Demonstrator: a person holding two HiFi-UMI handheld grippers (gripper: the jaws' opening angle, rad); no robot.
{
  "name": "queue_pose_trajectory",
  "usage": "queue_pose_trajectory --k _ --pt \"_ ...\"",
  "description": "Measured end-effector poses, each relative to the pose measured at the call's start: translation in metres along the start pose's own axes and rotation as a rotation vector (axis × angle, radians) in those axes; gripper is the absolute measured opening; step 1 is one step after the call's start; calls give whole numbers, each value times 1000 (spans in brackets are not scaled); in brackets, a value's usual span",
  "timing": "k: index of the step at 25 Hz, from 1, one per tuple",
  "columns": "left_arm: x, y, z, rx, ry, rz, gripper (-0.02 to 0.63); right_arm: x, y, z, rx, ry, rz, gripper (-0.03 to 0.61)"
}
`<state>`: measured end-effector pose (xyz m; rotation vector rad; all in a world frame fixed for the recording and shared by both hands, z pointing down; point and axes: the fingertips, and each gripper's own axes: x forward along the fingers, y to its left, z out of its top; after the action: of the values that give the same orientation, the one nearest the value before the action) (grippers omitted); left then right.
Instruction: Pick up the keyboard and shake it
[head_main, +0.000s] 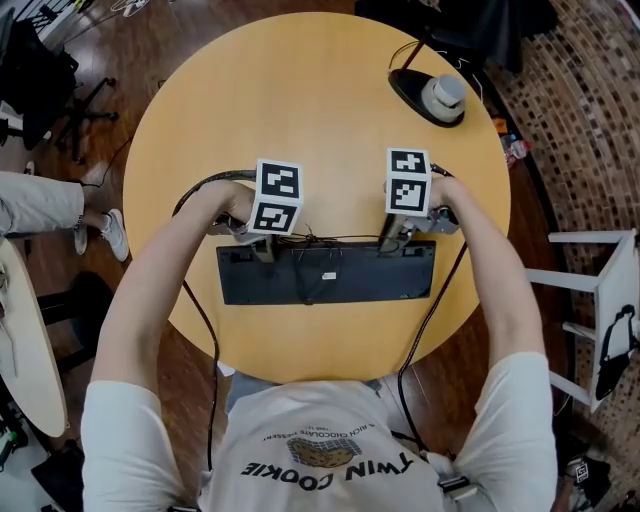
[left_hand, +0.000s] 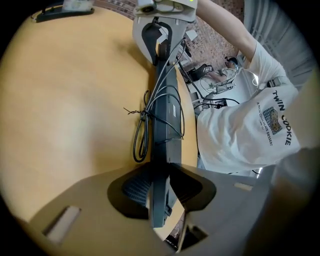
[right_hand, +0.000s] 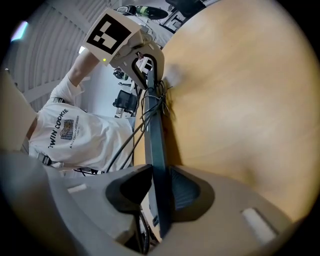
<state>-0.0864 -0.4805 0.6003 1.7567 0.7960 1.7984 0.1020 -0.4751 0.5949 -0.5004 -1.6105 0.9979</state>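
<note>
A black keyboard is turned underside up, white label showing, over the near part of the round wooden table. Its coiled cable lies bundled along its far edge. My left gripper is shut on the far edge near the left end, and my right gripper is shut on the same edge near the right end. In the left gripper view the keyboard runs edge-on between the pads of the left gripper. The right gripper view shows the same for the keyboard and the right gripper.
A black base with a grey knob and a cord sits at the table's far right. A seated person's leg and shoe are at the left, beside another pale table. A white frame stands at the right.
</note>
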Motion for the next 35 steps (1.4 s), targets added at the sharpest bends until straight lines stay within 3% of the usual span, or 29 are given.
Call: queue_pose_trajectory --k 8,17,23,29,32,35 --pt "4 17 -3 -45 -32 -4 130 -1 -19 7 -23 -1 -55 107" --pt "4 22 -3 -110 -75 189 152 1 -22 3 -42 -22 -195 114" --pt "-8 21 -3 -202 -175 460 186 -6 -24 1 -114 -23 -446 117" --pt "-12 8 -4 -269 -242 726 115 -12 -16 0 -168 -85 -732 117" --pt "-9 -10 -5 -288 -282 759 60 -13 -12 -2 -180 -111 -853 117" --pt "-11 -27 -10 -307 -327 814 60 -8 -5 -3 -181 -147 -927 117"
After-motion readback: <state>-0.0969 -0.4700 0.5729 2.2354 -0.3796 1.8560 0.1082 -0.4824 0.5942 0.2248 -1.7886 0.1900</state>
